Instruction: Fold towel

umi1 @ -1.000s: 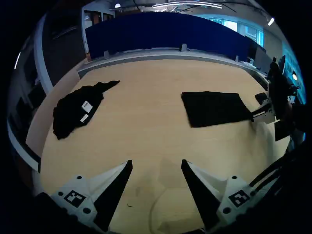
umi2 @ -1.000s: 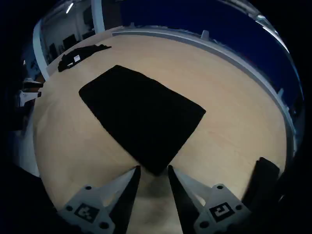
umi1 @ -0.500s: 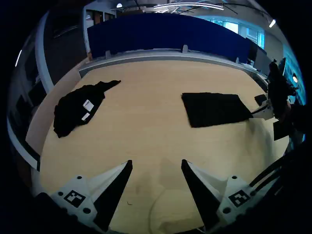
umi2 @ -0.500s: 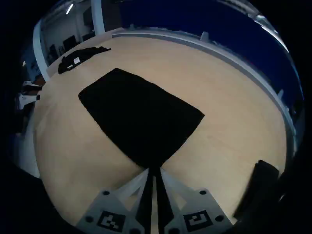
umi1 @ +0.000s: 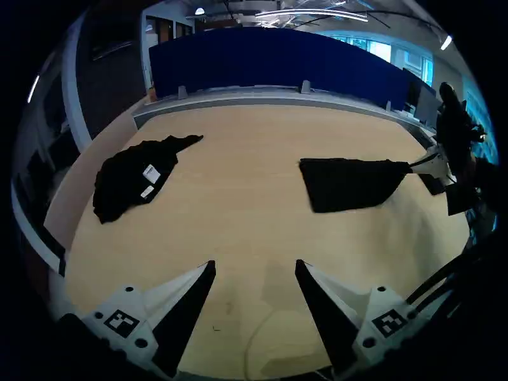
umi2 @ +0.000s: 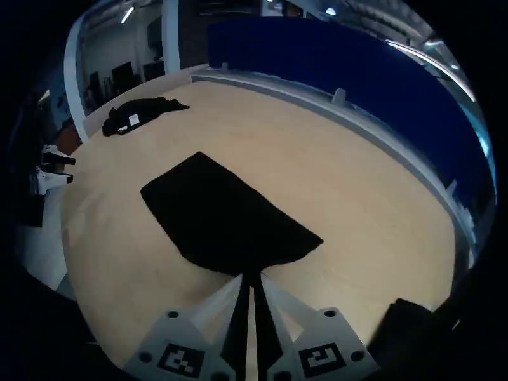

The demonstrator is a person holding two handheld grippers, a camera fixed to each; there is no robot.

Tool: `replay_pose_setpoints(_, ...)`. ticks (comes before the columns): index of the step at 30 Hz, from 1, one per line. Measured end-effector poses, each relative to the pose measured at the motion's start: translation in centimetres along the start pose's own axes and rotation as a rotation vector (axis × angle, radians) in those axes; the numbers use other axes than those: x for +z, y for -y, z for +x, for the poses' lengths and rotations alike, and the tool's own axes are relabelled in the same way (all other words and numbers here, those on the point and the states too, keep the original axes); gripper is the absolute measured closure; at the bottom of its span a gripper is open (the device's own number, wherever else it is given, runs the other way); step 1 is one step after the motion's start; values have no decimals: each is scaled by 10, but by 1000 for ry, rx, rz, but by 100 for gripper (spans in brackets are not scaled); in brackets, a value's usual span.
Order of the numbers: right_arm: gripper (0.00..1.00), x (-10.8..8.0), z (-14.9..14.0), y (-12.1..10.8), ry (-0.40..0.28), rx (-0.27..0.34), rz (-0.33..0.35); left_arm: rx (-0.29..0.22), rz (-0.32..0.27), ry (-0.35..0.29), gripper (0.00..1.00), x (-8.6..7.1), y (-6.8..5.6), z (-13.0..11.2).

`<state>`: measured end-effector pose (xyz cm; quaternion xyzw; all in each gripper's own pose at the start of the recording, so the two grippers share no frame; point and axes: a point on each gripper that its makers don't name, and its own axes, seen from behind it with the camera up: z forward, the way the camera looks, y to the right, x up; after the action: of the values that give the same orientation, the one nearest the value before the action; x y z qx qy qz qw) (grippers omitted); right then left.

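Note:
A black towel (umi2: pixel 222 219) lies folded on the pale wood table (umi2: pixel 330 165). My right gripper (umi2: pixel 252 279) is shut on its near corner and holds that corner lifted off the table. In the left gripper view the same towel (umi1: pixel 346 183) sits at the right, its right corner raised toward the right gripper (umi1: pixel 419 166) and the hand behind it. My left gripper (umi1: pixel 254 270) hovers open over bare table, far from the towel, with nothing between its fingers.
A second black cloth (umi1: pixel 133 176) with white tags lies crumpled at the table's far left, also seen as the crumpled cloth (umi2: pixel 136 114) in the right gripper view. A blue partition (umi1: pixel 279 60) runs along the far edge. A dark object (umi2: pixel 400 324) sits near the right gripper.
My right gripper closed on the towel's near corner, then lifted it, so the towel's shape now tapers toward the fingers. The left gripper stayed almost still and open.

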<state>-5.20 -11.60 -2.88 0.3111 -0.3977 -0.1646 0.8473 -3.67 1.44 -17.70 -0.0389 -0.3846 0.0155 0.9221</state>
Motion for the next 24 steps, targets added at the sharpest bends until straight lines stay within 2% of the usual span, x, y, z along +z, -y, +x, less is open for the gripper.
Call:
replay_pose_setpoints(11,95,0,65,19,-45,-109,13,-16,3,-11,7,-18,4,-3)
replay_pose_setpoints(20,96,3,77,29,-39,-149,22,-36,5,-12,7,-22,8,-11)
replay_pose_setpoints(24,95,11,90,43,-43,-181,47,-42,13,-20,7,-26,12,-10)
